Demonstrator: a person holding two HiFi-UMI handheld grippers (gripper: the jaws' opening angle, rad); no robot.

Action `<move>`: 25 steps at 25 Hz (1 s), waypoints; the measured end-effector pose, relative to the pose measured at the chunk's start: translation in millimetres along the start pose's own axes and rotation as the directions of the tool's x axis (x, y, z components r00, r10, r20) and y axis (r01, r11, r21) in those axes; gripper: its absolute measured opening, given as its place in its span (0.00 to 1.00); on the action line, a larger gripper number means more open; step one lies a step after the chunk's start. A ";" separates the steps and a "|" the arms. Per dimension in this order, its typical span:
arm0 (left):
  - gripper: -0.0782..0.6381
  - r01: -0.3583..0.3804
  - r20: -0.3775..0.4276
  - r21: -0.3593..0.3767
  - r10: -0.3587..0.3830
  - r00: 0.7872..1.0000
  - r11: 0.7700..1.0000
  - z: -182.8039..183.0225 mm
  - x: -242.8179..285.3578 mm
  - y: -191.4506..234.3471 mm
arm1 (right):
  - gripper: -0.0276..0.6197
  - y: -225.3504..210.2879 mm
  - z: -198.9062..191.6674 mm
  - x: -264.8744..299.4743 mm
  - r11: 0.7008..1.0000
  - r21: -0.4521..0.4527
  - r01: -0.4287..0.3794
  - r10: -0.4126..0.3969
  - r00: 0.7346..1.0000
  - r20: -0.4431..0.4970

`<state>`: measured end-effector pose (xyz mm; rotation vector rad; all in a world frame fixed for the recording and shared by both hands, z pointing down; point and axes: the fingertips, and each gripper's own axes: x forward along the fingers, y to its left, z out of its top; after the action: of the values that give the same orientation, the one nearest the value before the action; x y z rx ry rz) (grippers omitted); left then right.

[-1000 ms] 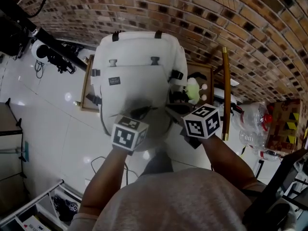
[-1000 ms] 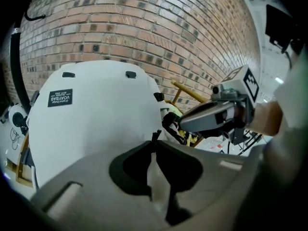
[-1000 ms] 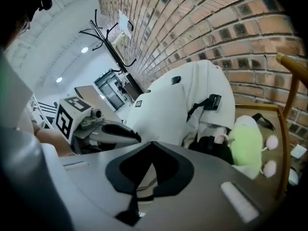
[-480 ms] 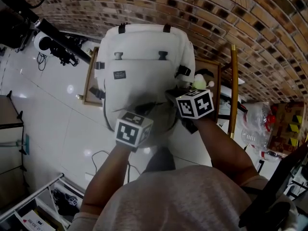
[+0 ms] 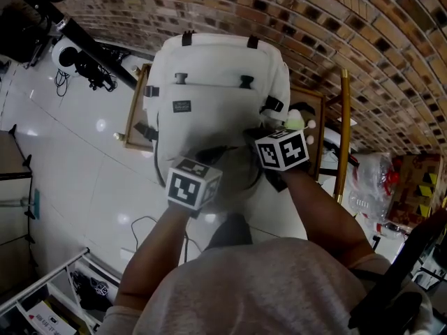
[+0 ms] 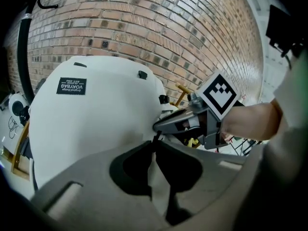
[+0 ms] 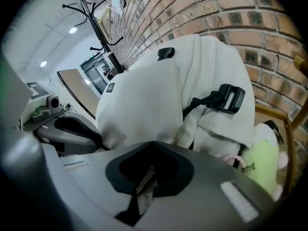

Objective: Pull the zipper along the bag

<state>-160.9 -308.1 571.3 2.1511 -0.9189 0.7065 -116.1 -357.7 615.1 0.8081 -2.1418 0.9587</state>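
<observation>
Centre of the head view, lower edge of the bag [image 5: 216, 75] | left gripper [image 6: 153, 153] nearly closed, pinching white fabric | right gripper [image 7: 147, 170] clamped on what looks like the zipper pull [image 6: 156, 137] | tip: hold that fabric taut, drag straight along the seam, don't yank outward

A brick wall [image 5: 363, 40] runs behind, white tiled floor [image 5: 77, 180] below. A pale green plush toy [image 5: 297, 119] sits by a wooden frame [image 5: 343, 131]; a black coat stand [image 7: 98, 23] stands further along the wall.

Left tongs [image 6: 155, 143] and right tongs [image 7: 150, 150] slant steeply down, jaws clamped nearly together, forearms reaching forward.
</observation>
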 end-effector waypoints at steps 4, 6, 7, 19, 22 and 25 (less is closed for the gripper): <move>0.15 0.002 0.029 -0.037 -0.001 1.000 0.999 3.4 -8.1 3.5 | 0.05 0.0 -0.3 0.0 1.000 -0.009 0.012 -0.012 1.000 -0.001; 0.15 -0.004 0.028 -0.050 0.005 1.000 0.999 -0.8 -11.6 7.3 | 0.04 -0.5 -0.6 0.3 1.000 -0.009 0.013 -0.013 1.000 -0.002; 0.15 -0.012 0.019 -0.053 0.013 1.000 0.998 -5.6 -13.1 11.0 | 0.04 -0.9 -0.5 0.6 1.000 -0.010 0.014 -0.014 1.000 -0.003; 0.15 -0.122 0.031 -0.141 0.127 0.991 0.982 -34.3 -55.6 56.4 | 0.05 -1.6 -1.7 4.9 0.999 -0.030 0.030 -0.031 0.999 -0.039; 0.15 -0.143 0.035 -0.161 0.151 0.988 0.976 -40.0 -65.4 65.9 | 0.05 -2.3 -4.6 6.0 0.999 -0.031 0.030 -0.031 0.998 -0.052; 0.15 -0.181 0.042 -0.192 0.193 0.980 0.965 -45.9 -76.9 80.8 | 0.05 -2.1 -4.7 7.1 0.999 -0.032 0.027 -0.029 0.998 -0.057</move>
<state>-279.0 -284.3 576.8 1.9464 -1.1845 0.6214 -117.5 -356.9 623.7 0.7839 -2.0858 0.9210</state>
